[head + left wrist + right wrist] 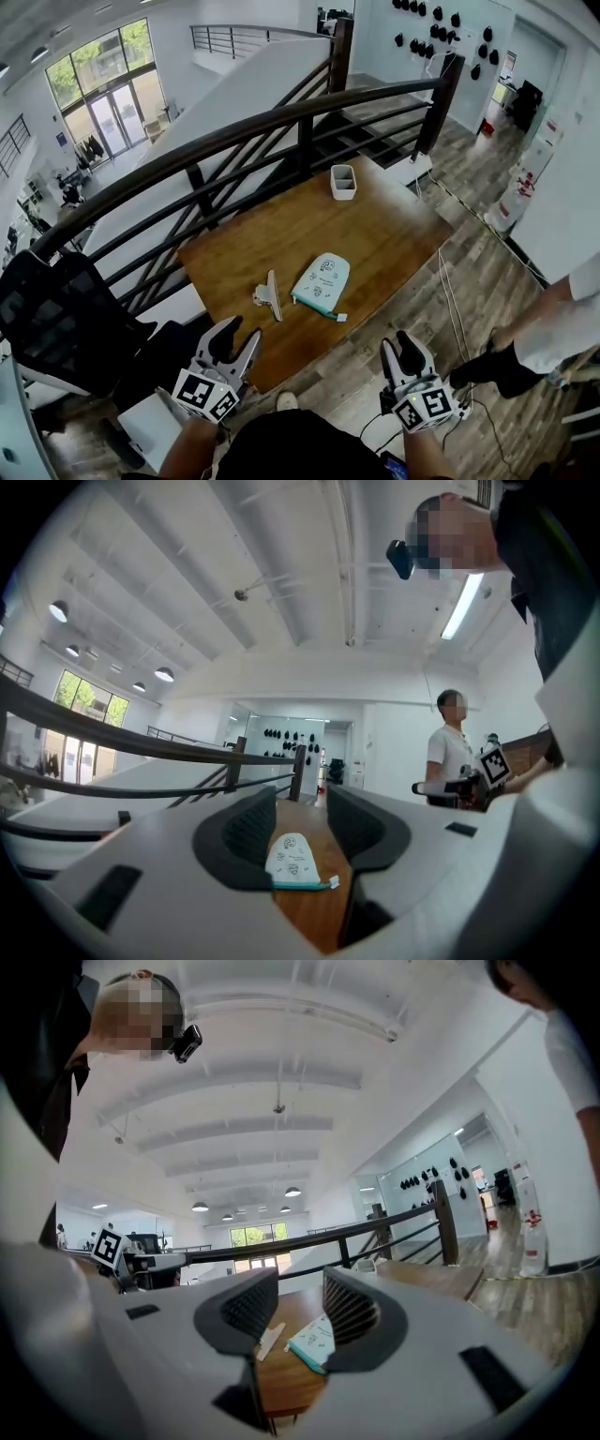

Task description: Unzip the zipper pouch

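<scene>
- A wooden table (272, 234) stands beside a dark curved railing (281, 117), seen steeply from above by the person's head camera.
- The zipper pouch (322, 281) lies flat on the table, close to the near edge and about midway along it. It is white with small printed drawings.
- A teal zipper strip runs along the pouch's side facing the near edge, with a small white tab (341, 317) at its right end.
- A pale clip-like object (269, 296) lies just left of the pouch, near the same edge, not touching it.
- A small white open container (343, 182) stands upright near the table's far edge, toward the far right corner, well apart from the pouch.
- The left tongs (241, 334) are held off the table, before its near edge and left of the pouch. Their jaws are spread with nothing pinched; in the left gripper view the pouch shows through the gap, farther off on the table.
- The right tongs (396, 342) are held off the table too, before the near right corner. Their jaws are spread and grip nothing; the right gripper view shows the pouch and clip-like object beyond them.
- Another person (553, 328) in a white top stands on the wooden floor (469, 272) to the right of the table.
- A black chair (56, 319) stands at the left.
</scene>
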The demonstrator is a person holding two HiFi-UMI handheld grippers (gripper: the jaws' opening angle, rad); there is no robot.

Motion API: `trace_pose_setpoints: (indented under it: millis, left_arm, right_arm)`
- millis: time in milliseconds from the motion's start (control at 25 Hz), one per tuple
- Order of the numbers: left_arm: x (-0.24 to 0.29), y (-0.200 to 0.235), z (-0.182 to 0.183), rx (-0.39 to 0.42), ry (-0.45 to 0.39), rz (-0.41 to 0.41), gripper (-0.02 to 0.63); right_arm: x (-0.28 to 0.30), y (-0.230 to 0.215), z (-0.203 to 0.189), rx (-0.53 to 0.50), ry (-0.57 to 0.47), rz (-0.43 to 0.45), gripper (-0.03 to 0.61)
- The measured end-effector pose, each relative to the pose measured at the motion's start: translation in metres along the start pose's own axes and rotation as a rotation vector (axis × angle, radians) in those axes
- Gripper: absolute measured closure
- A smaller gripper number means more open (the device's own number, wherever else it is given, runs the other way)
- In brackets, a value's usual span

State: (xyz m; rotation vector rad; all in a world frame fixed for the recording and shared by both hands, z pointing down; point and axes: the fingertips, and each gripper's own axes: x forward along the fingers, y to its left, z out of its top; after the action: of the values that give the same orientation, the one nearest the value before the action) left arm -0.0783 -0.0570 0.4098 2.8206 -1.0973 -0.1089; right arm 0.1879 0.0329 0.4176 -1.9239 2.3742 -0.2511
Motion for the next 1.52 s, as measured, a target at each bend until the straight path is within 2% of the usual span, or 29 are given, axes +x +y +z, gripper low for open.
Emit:
trace_pose_setpoints:
  millis: [160,600,760,1040,1320,1520]
  left_arm:
    - [0.007,0.011,-0.001,0.026,-0.002,-0.018,0.436]
    - [0.02,0.042,-0.015,-0.036,0.014,0.022,0.437]
    - [0.025,0.055,-0.018,-0.065,0.013,0.069,0.437]
    - [0.037,0.069,-0.019,-0.057,0.032,0.155,0.437]
    - [0.022,0.085,-0.036,-0.099,0.063,0.286,0.437]
    - [0.015,0.085,-0.044,-0.105,0.082,0.338,0.437]
  right_arm:
    - [0.021,0.01,-0.005,-0.011,0.019,0.005,0.434]
    - [0.082,0.018,-0.044,-0.033,0.162,0.078,0.449]
    - [0.113,0.016,-0.057,-0.033,0.219,0.135,0.451]
    - [0.166,0.01,-0.08,-0.12,0.319,0.271,0.456]
    - [0.205,0.009,-0.137,-0.206,0.52,0.377,0.466]
    - [0.22,0.01,-0.174,-0.24,0.629,0.437,0.465]
